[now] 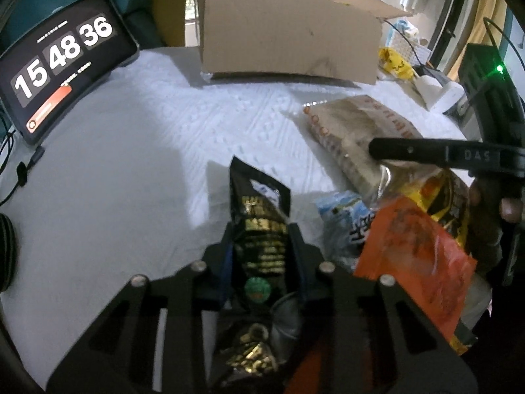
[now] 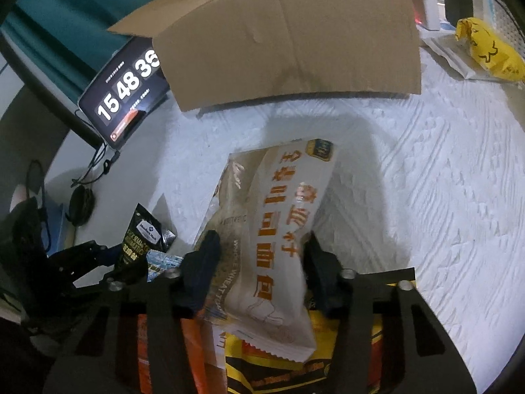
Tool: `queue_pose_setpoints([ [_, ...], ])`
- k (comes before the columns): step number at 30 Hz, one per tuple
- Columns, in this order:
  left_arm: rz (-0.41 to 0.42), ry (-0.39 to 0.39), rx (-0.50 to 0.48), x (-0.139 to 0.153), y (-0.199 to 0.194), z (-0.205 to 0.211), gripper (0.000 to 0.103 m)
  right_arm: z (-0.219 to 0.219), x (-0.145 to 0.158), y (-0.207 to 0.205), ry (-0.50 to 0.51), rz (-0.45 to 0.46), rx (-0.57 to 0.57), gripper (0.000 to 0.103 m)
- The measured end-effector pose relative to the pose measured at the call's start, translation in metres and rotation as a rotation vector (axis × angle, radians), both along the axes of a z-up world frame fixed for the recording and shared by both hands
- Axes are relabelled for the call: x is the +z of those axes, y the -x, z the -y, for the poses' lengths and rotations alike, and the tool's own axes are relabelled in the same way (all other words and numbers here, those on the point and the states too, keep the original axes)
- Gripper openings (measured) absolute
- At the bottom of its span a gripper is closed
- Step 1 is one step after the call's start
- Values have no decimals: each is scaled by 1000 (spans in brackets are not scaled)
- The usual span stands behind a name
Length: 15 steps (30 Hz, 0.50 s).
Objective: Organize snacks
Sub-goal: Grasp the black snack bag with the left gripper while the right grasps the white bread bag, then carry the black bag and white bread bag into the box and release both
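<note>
A: While the left tongs (image 1: 261, 229) pinch the tall black foil snack pouch with gold print (image 1: 259, 229), what have the right tongs (image 2: 259, 246) got?

B: Clamped on the beige whole-wheat bread bag with orange lettering (image 2: 272, 229). Both packs sit low over the white textured tabletop (image 1: 131, 164), beside an orange packet (image 1: 416, 259) and a blue-white packet (image 1: 344, 223).

A: Box?

B: Open brown cardboard box (image 1: 288, 32) at the far edge, black clock tablet (image 1: 62, 62) to its left.

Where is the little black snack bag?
The black snack bag is pinched in the left claw, left of the blue packet on the white cloth.
</note>
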<state>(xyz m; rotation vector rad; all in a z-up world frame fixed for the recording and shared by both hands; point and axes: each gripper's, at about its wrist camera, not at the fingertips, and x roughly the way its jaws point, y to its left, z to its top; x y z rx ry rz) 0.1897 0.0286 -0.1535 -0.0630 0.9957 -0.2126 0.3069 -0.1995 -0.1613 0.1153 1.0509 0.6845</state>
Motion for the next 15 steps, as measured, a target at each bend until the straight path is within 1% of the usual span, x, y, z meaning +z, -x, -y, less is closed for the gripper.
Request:
queue_pose_setpoints([
  [1, 5, 1, 2, 1, 0, 0, 31, 0, 2, 1, 1, 11, 1, 45],
  [3, 13, -1, 3, 4, 1, -1, 31, 2, 8, 3, -3, 42, -1, 37],
  [6, 34, -12, 4, 10, 0, -2, 31, 7, 21, 7, -25, 98, 3, 33],
  [9, 57, -19, 9, 18, -1, -4, 31, 11, 33, 8, -22, 141, -6, 32],
  [15, 111, -18, 27, 39, -6, -6, 31, 26, 57, 4, -50, 194, -33, 32],
])
